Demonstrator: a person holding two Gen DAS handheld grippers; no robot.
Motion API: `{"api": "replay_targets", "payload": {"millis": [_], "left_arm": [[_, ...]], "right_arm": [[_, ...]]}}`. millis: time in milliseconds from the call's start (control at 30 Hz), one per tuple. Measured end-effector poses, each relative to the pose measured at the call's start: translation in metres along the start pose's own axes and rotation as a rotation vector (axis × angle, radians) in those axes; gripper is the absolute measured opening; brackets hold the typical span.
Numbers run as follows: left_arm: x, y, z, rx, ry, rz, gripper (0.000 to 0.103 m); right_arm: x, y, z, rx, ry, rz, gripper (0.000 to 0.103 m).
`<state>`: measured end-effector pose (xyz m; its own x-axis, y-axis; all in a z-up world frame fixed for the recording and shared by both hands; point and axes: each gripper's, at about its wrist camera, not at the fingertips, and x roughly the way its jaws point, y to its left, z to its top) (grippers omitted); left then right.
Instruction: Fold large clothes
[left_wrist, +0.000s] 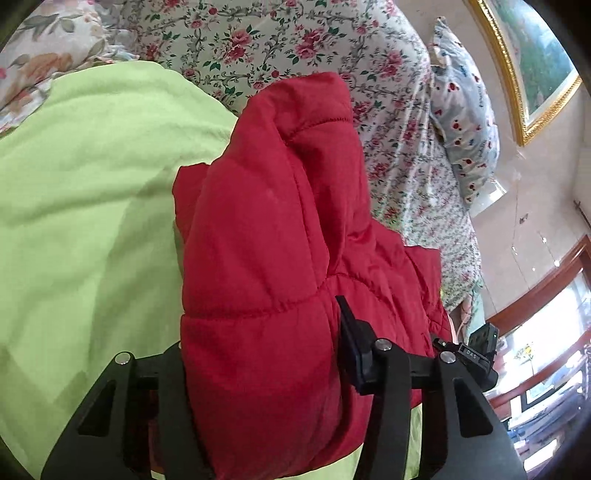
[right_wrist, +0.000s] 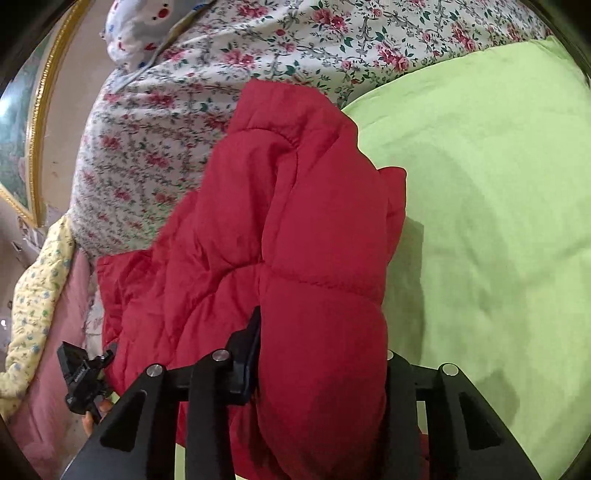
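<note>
A red quilted puffer jacket (left_wrist: 273, 229) lies bunched on a lime green blanket (left_wrist: 81, 192). My left gripper (left_wrist: 258, 354) is shut on a thick fold of the jacket; its right finger (left_wrist: 351, 343) shows, the left one is hidden by the fabric. In the right wrist view the same jacket (right_wrist: 295, 229) fills the middle. My right gripper (right_wrist: 317, 354) is shut on another fold; its left finger (right_wrist: 247, 354) shows, the right one is hidden. The other gripper (right_wrist: 81, 380) appears at the lower left.
A floral sheet (left_wrist: 258, 40) covers the bed beyond the green blanket (right_wrist: 480, 192). A patterned pillow (left_wrist: 461, 122) lies at the bed's end. A gold-framed picture (left_wrist: 532, 62) hangs on the wall. A pink and yellow cover (right_wrist: 40, 295) drapes the bed edge.
</note>
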<state>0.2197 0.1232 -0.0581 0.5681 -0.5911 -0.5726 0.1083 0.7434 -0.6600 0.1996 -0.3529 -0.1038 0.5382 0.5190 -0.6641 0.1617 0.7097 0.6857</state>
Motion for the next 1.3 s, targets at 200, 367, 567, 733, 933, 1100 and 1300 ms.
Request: {"api": "replay_targets", "payload": {"millis": [200, 367, 567, 733, 933, 1100, 1300], "left_arm": [[-0.038, -0.01, -0.034, 0.003, 0.018, -0.003, 0.049], [-0.069, -0.015, -0.06, -0.001, 0.025, -0.007, 0.048], [-0.093, -0.017, -0.078, 0.001, 0.049, -0.01, 0.048], [-0.085, -0.011, -0.086, 0.022, 0.07, 0.06, 0.048], [-0.072, -0.001, -0.093, 0.032, 0.065, 0.148, 0.052], [-0.065, -0.004, -0.096, 0.063, 0.061, 0.226, 0.065], [-0.067, -0.012, -0.095, 0.115, 0.047, 0.33, 0.08]], "right_arm": [[-0.032, 0.007, -0.038, 0.002, 0.029, 0.037, 0.038], [-0.052, 0.005, -0.072, 0.016, 0.055, 0.061, 0.038], [-0.072, 0.002, -0.1, 0.025, 0.083, 0.087, 0.038], [-0.074, -0.003, -0.111, 0.023, 0.09, 0.075, 0.039], [-0.065, -0.012, -0.115, 0.028, 0.076, 0.045, 0.048], [-0.063, -0.014, -0.115, 0.029, 0.081, 0.031, 0.053], [-0.067, -0.004, -0.114, -0.008, 0.081, -0.017, 0.062]]}}
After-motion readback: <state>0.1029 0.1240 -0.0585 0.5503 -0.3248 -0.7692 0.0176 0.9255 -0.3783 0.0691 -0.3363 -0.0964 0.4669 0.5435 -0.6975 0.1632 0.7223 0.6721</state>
